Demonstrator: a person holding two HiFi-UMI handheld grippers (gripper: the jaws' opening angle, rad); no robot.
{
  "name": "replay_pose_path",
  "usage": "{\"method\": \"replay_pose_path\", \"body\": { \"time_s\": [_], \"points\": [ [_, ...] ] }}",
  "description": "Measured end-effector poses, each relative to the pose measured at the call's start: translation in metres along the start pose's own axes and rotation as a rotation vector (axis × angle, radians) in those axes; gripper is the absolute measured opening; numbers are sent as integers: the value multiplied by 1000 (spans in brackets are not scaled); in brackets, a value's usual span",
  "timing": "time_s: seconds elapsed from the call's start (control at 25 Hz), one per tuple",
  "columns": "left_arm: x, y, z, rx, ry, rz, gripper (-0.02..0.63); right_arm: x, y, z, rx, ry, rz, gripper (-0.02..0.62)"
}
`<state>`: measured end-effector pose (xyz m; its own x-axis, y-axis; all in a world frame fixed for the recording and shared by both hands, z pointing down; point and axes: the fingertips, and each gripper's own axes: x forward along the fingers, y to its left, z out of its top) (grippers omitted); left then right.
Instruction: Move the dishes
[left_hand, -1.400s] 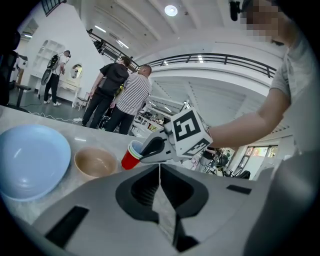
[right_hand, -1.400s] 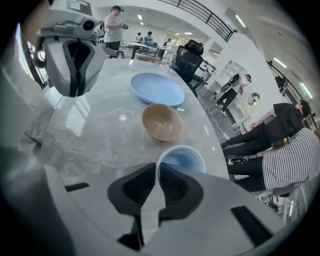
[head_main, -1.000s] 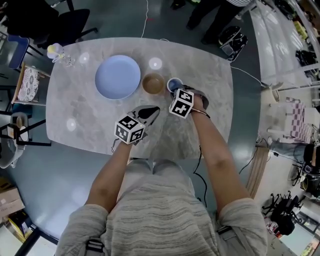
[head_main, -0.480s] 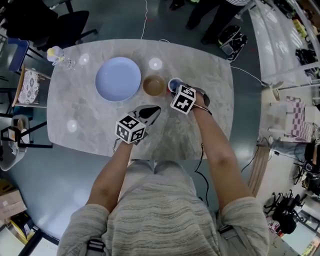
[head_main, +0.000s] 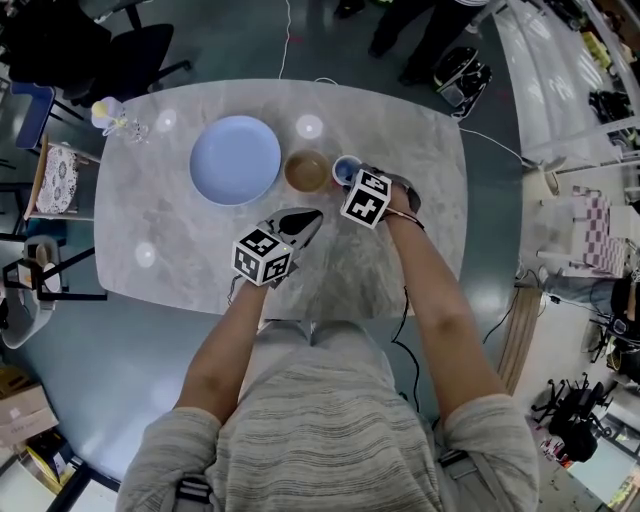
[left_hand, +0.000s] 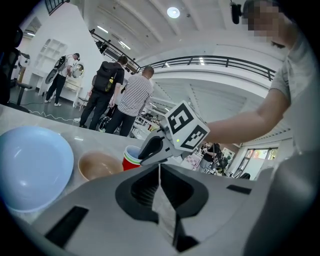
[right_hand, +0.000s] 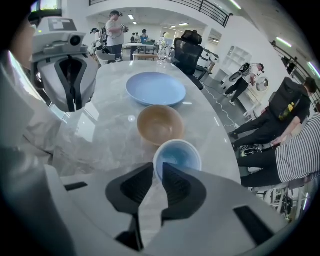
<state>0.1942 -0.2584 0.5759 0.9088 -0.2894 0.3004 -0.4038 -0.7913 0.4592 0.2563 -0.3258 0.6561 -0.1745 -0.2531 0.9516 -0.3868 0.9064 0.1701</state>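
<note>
Three dishes stand in a row on the marble table (head_main: 180, 240): a pale blue plate (head_main: 235, 159), a brown bowl (head_main: 307, 169) and a red cup (head_main: 346, 170) with a blue inside. My right gripper (head_main: 355, 181) is at the cup's near side. In the right gripper view the cup (right_hand: 179, 155) has its rim in the narrow slot between the jaws of that gripper (right_hand: 158, 167), which is shut on it. My left gripper (head_main: 311, 218) hovers over bare table in front of the bowl. Its jaws are shut with nothing between them (left_hand: 160, 167).
A small glass item with a yellow top (head_main: 112, 108) stands at the table's far left corner. Chairs (head_main: 50, 170) stand off the left side. People (left_hand: 135, 105) stand beyond the far edge. Bare tabletop lies on the near left.
My right gripper has edged slightly forward onto the cup's rim. The left gripper and the dishes have stayed where they were.
</note>
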Motion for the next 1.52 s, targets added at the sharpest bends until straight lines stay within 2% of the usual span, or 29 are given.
{"method": "replay_pose_path", "body": {
  "time_s": [0.2,0.48,0.72,1.12,1.52],
  "points": [
    [0,1,2,2,-2,-9,22,1,-1,-6,-54,49,-27,55],
    [1,-1,3,5,0,-14,22,-1,3,0,-37,16,-37,68],
    [0,2,7,9,-2,-12,21,-10,0,3,24,-43,-69,86],
    [1,1,10,12,1,-23,23,-36,5,9,293,-230,-104,84],
    [-12,-6,17,29,-18,-34,22,-81,25,18,620,-531,-163,64]
  ]
}}
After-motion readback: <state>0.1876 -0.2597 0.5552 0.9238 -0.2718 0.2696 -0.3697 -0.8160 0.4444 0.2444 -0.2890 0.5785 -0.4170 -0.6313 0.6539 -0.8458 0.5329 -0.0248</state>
